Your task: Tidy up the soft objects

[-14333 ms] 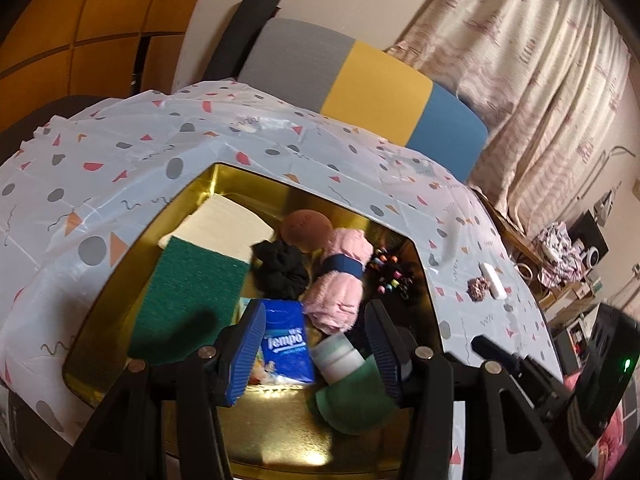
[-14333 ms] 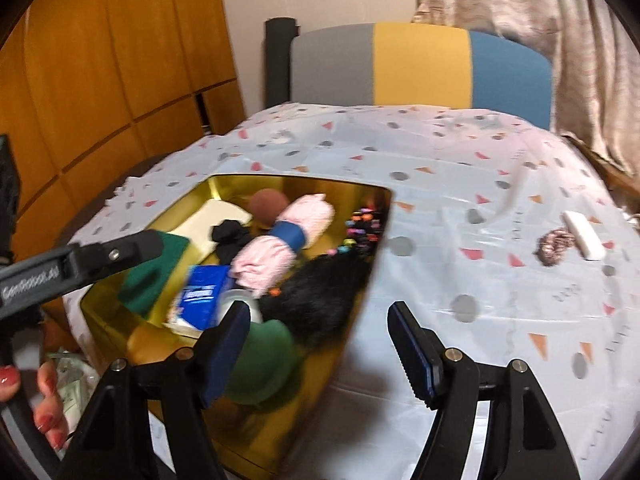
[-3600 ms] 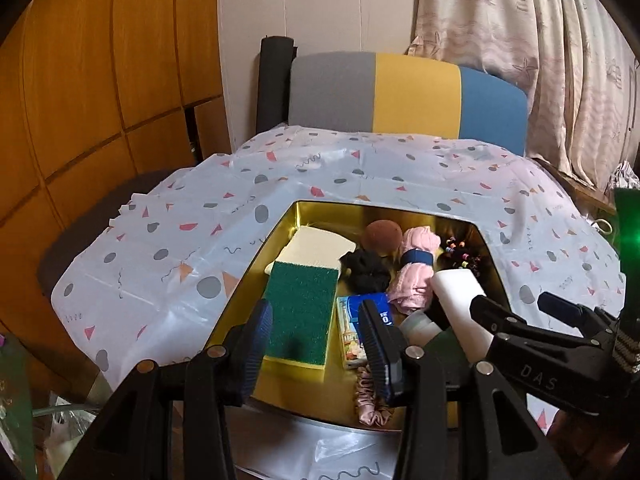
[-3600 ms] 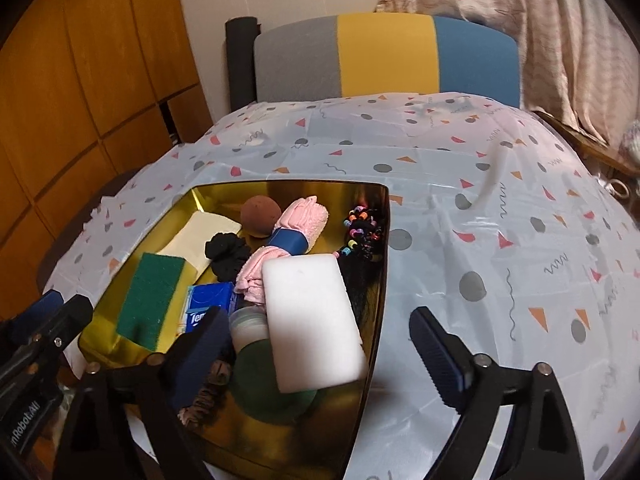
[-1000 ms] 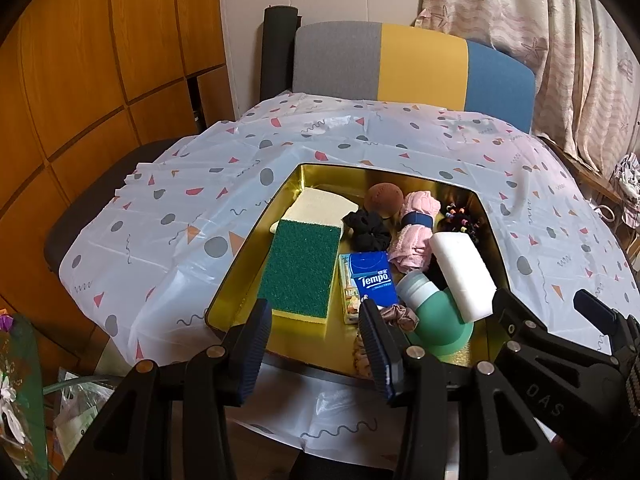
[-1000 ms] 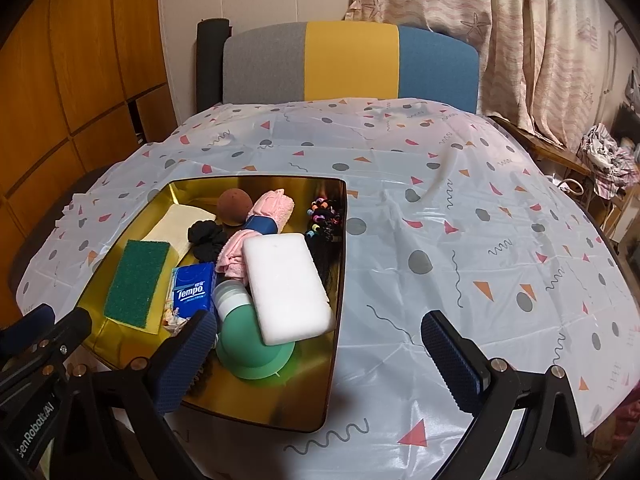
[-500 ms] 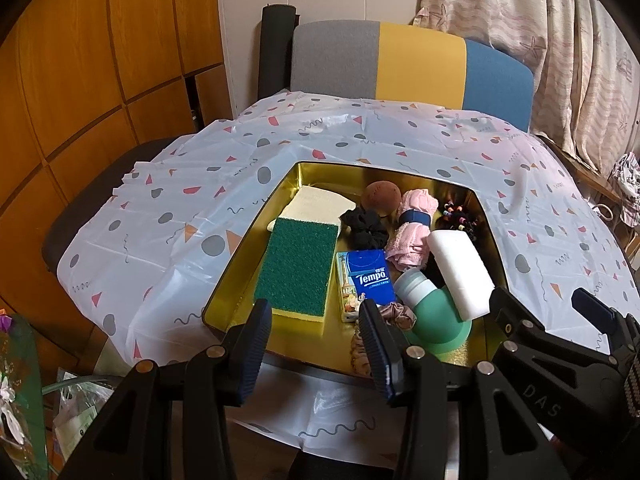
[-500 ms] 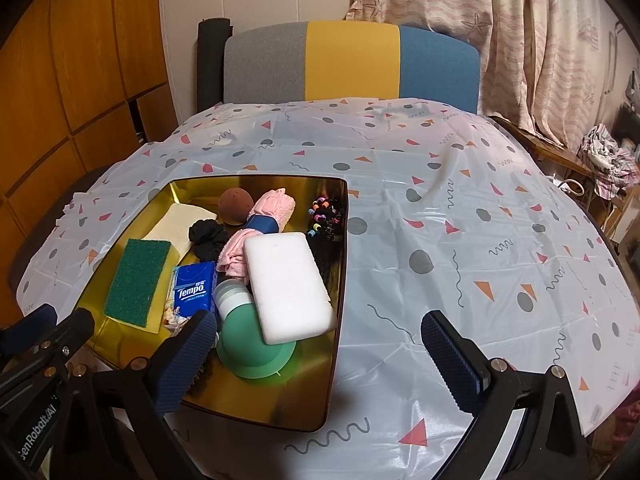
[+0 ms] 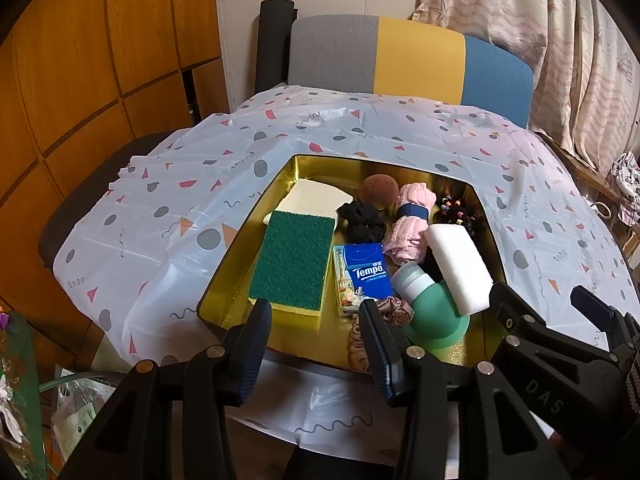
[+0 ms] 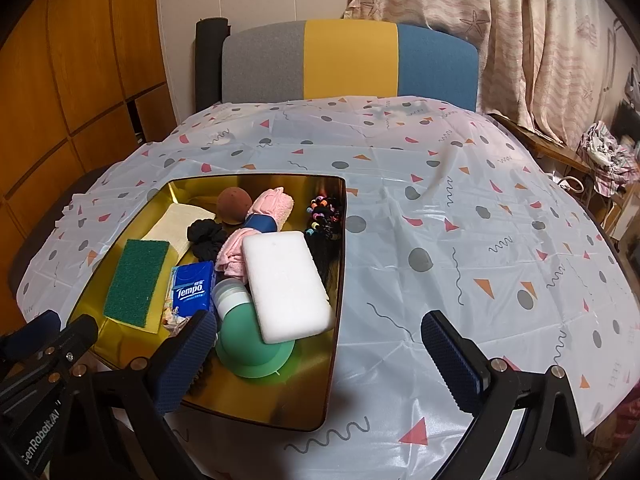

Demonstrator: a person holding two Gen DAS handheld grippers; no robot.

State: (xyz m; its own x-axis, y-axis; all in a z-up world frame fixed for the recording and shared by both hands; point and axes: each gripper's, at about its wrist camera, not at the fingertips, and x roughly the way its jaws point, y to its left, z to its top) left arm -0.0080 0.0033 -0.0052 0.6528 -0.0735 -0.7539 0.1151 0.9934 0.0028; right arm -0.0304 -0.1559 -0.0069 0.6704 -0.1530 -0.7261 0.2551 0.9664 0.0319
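On the desk, under a white cloth (image 10: 440, 240) printed with dots and triangles, sits a gold tray (image 10: 338, 280) at the near left; all the soft goods lie inside it.

Contents, far end to near:
- cream foam pad (image 9: 316, 200), flat, far left corner
- brown sponge ball (image 9: 378, 189), beside the pad
- black scrunchie (image 9: 362, 222), just in front of the ball
- pink rolled towel (image 10: 268, 216) with a blue band, middle
- bundle of beaded hair ties (image 10: 324, 212), far right corner, touching the tray wall
- green scouring sponge (image 9: 294, 262) on a yellow base, left side
- Tempo tissue pack (image 10: 192, 290), just right of the sponge
- white foam block (image 10: 286, 284), tilted, resting on the towel and on a green silicone cup (image 10: 248, 340)
- brown satin scrunchie (image 9: 390, 308), near edge, partly hidden behind the left tongs
- something dark and fuzzy under the white block; cannot tell what.

Left tongs (image 9: 316, 344): jaws partly apart, nothing between them, hovering over the tray's near rim. Right tongs (image 10: 320, 360): jaws wide apart, empty, above the tray's near right corner and the bare cloth.

Step in hand, by judgement: gathering appears finished, since no loose soft item shows on the cloth. Any next move would be tidying: seating the tilted white block flat, which calls for a wide, gentle grip across its short sides without knocking the cup beneath.
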